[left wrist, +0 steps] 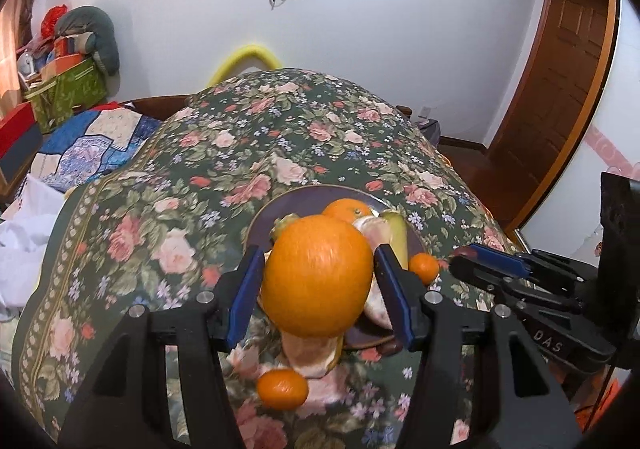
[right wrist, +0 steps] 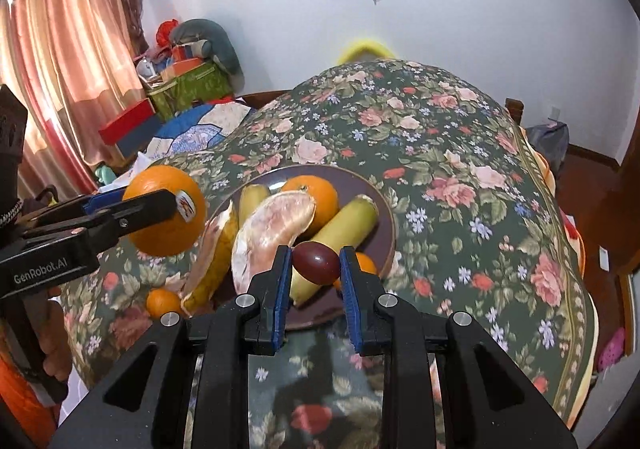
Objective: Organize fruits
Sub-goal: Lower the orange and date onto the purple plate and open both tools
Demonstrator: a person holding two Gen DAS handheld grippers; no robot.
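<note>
Floral cloth point(right wrist: 460, 153) covers the counter, roses on dark green, with a white wall and a dark screen behind. A dark plate point(right wrist: 360, 185) sits mid-cloth, already holding an orange point(right wrist: 316, 189), two green-yellow bananas, and peeled pomelo segments point(right wrist: 272, 229).

My left tongs point(left wrist: 320, 273) are clamped on a large orange point(left wrist: 318, 277), the blue pads pressing its sides at roughly its widest line, and it hangs clear of the cloth, over the near rim of the plate. From the right wrist view I see the same orange point(right wrist: 164, 209) with a sticker on its skin. I judge it firm, fairly heavy and smooth-skinned; being round, it could roll out if the pads sat off its widest line, so gripping across the middle is right.

My right tongs point(right wrist: 314, 265) are nearly closed on a small dark red fruit point(right wrist: 316, 263), egg-shaped and glossy, pinched end to end. I cannot tell what kind it is. It looks light, slick and probably thin-skinned, so I would keep the squeeze gentle; too much pressure might split it or squirt it out sideways.

A small mandarin point(left wrist: 282, 389) lies on the cloth near the plate's edge, and another one point(left wrist: 424, 269) sits by the right rim. These are soft and light; I would take them across the middle with a loose grip.
</note>
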